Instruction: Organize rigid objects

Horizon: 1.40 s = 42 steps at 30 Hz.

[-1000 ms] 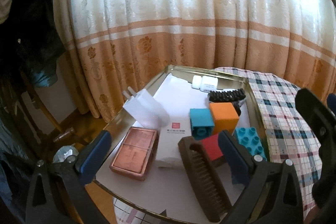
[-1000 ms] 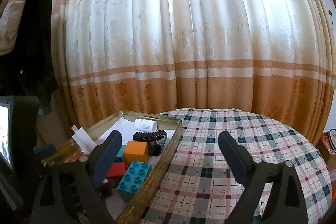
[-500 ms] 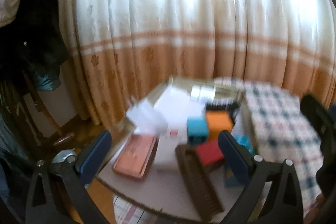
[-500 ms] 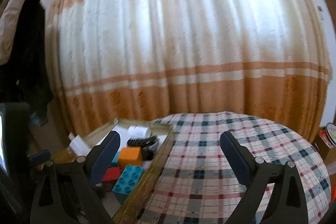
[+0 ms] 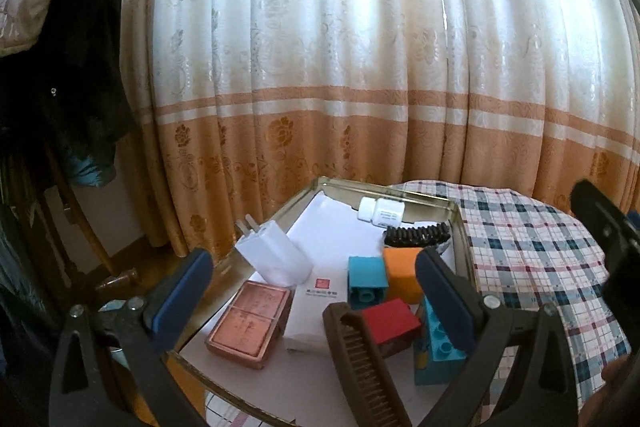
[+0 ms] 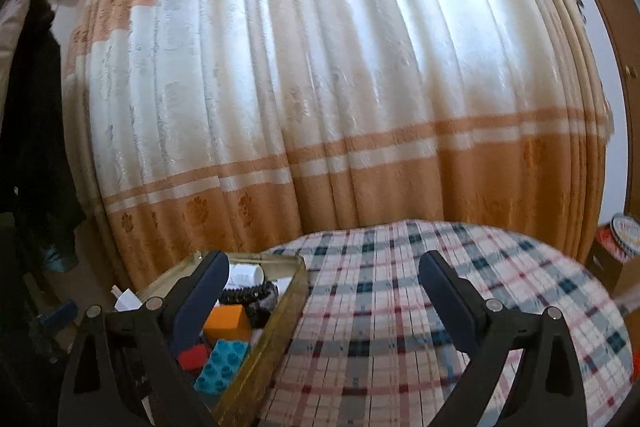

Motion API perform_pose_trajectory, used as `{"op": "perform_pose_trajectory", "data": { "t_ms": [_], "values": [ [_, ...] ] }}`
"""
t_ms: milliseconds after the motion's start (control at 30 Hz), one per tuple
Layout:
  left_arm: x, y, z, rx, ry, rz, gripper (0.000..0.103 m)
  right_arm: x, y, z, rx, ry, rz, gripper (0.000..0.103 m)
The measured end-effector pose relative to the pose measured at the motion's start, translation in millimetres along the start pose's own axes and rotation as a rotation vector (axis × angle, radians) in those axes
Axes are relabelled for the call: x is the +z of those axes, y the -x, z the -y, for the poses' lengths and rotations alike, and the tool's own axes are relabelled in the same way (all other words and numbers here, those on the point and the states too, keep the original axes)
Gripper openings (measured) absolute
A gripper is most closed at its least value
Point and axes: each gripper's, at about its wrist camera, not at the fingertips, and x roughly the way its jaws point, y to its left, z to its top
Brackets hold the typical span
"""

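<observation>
Plaid tabletop (image 6: 400,327), gold tin (image 5: 466,247) at your 9 o'clock holding blocks. Both your hand-held grippers, left (image 5: 312,297) and right (image 6: 324,301), gape wide, empty.

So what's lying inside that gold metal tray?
Inside the tray: toy blocks, a white charger, pill bottle, copper tin, brown comb. White paper hides its floor.

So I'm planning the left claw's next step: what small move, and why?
Probably lower the open left claw toward the red plastic block in the gold metal tray; it lies loose between the fingers, beside the brown comb.
</observation>
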Motion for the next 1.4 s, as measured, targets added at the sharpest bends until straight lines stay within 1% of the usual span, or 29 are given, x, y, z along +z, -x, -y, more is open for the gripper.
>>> {"op": "perform_pose_trajectory", "data": {
  "t_ms": [167,333,467,533,633,733,867,1033,1167,1300,1400],
  "values": [
    [-0.9,2.3,1.9,0.019,-0.007,0.012,0.103,-0.7,-7.9,-6.7,-0.002,0.031,-0.020,0.098],
    [-2.3,8.5,0.5,0.023,-0.003,0.043,0.103,-1.2,-9.4,-7.2,0.000,0.036,-0.023,0.098],
    [-1.8,8.7,-2.6,0.037,0.010,0.044,0.103,-2.8,-12.1,-15.3,0.013,0.074,-0.035,0.098],
    [-2.0,10.7,-3.9,0.051,0.018,0.054,0.103,-3.2,-9.8,-19.3,0.024,0.092,-0.030,0.098],
    [-2.7,14.3,-5.5,0.051,0.025,0.074,0.103,-3.4,-4.1,-21.7,0.039,0.101,-0.009,0.098],
    [-3.3,14.8,-6.0,0.053,0.027,0.072,0.103,-3.8,-0.8,-21.1,0.029,0.098,0.001,0.098],
    [-3.7,16.7,-8.0,0.059,0.039,0.074,0.103,-4.4,-1.2,-20.5,0.025,0.096,-0.018,0.098],
    [-2.8,13.9,-9.5,0.075,0.048,0.063,0.103,-3.7,5.2,-20.2,0.023,0.096,0.014,0.098],
    [-3.2,14.8,-13.9,0.106,0.073,0.067,0.103,-3.2,8.4,-22.2,0.012,0.105,0.033,0.098],
    [-3.4,15.3,-11.6,0.101,0.060,0.072,0.103,-3.0,8.0,-21.8,0.008,0.104,0.032,0.098],
    [-3.2,12.9,-10.4,0.093,0.050,0.060,0.103,-3.2,6.9,-21.5,0.003,0.100,0.028,0.098]
  ]
}}
